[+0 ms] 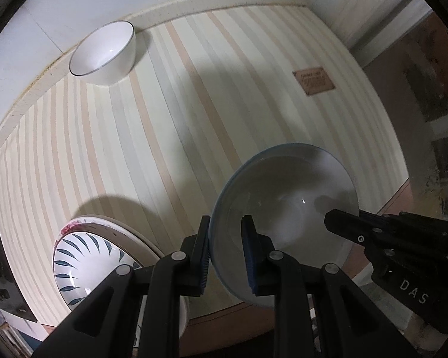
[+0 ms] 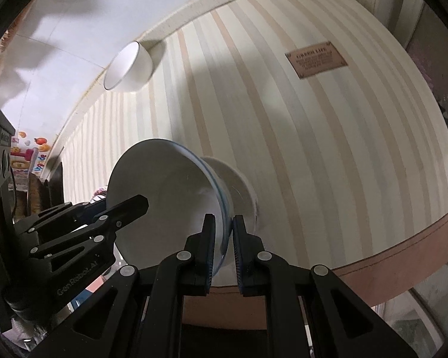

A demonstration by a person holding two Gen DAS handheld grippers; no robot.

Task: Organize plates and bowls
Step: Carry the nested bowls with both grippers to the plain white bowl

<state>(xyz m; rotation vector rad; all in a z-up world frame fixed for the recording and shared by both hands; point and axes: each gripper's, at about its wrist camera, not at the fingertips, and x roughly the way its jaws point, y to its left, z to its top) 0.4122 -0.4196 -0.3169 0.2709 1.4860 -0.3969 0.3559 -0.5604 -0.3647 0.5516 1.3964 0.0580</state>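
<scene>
A wide white bowl with a blue rim (image 1: 283, 197) hangs tilted above the striped tablecloth (image 1: 164, 119). My left gripper (image 1: 227, 223) is shut on its near rim, one pad inside and one outside. My right gripper (image 1: 331, 217) clamps the opposite rim. In the right wrist view that same bowl (image 2: 164, 185) shows its inside and its foot; my right gripper (image 2: 224, 220) is shut on the rim, and my left gripper (image 2: 140, 203) reaches in from the left. A leaf-patterned bowl (image 1: 80, 256) sits on a plate (image 1: 128, 232) at the lower left.
A small white bowl with a dark rim (image 1: 104, 50) (image 2: 128, 68) stands at the table's far edge against the wall. A brown label (image 1: 313, 82) lies flat on the cloth at the right. The table's front edge (image 2: 403, 232) curves past on the right.
</scene>
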